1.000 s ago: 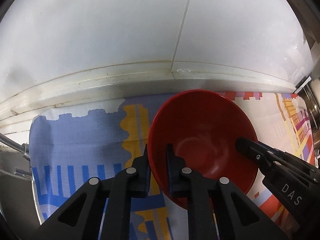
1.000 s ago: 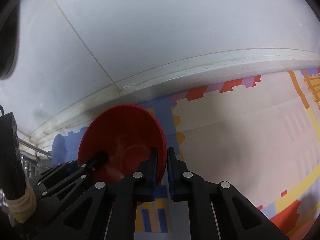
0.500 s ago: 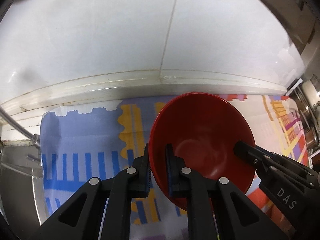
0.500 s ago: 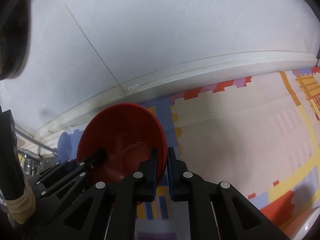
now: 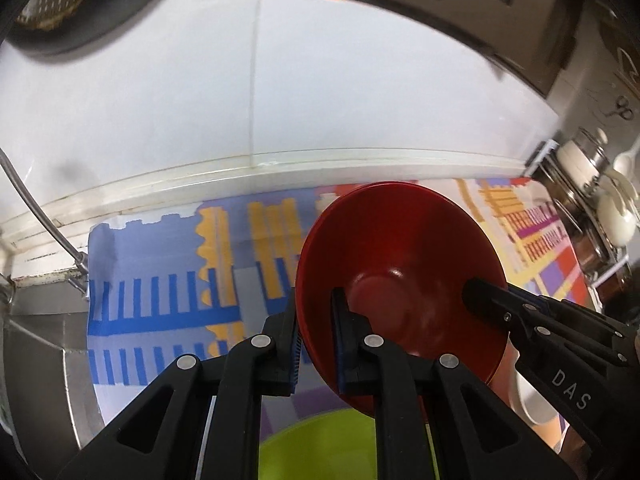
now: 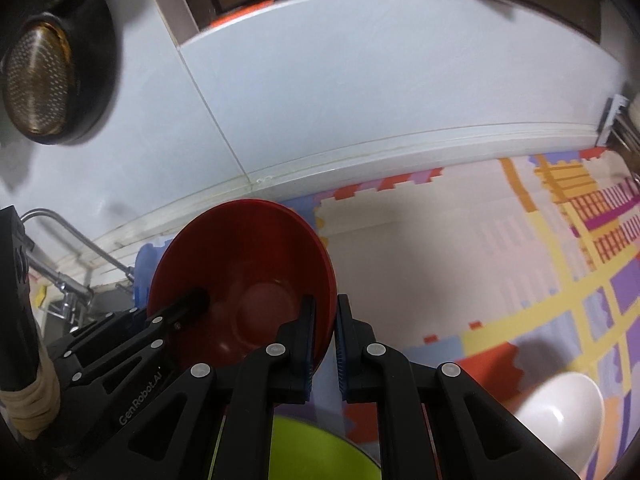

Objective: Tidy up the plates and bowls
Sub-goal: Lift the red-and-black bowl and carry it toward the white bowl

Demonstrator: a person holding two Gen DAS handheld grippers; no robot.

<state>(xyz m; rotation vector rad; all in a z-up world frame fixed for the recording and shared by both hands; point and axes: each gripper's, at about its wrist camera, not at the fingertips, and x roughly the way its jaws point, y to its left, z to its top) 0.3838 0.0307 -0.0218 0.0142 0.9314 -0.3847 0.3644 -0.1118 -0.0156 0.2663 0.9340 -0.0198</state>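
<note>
A red bowl [image 5: 404,264] hangs in the air above the patterned mat, held from both sides. My left gripper [image 5: 314,344] is shut on its left rim, and my right gripper [image 6: 323,344] is shut on its right rim. Each gripper also shows in the other's view: the right gripper [image 5: 476,292] reaches in from the right in the left wrist view, and the left gripper [image 6: 196,300] from the left in the right wrist view. The red bowl [image 6: 248,280] tilts its inside toward both cameras. A lime green dish [image 5: 316,446], also [image 6: 316,452], lies below it.
A white bowl [image 6: 560,412] sits on the colourful mat [image 6: 440,264] at the lower right. A white tiled wall [image 5: 280,100] rises behind. A faucet [image 6: 68,232] and sink stand at the left, a strainer [image 6: 36,80] hangs upper left, and jars [image 5: 592,176] stand at the right.
Both grippers have risen and pulled back with the red bowl between them. The green dish, the white bowl, the strainer and a dark cabinet edge have come into view.
</note>
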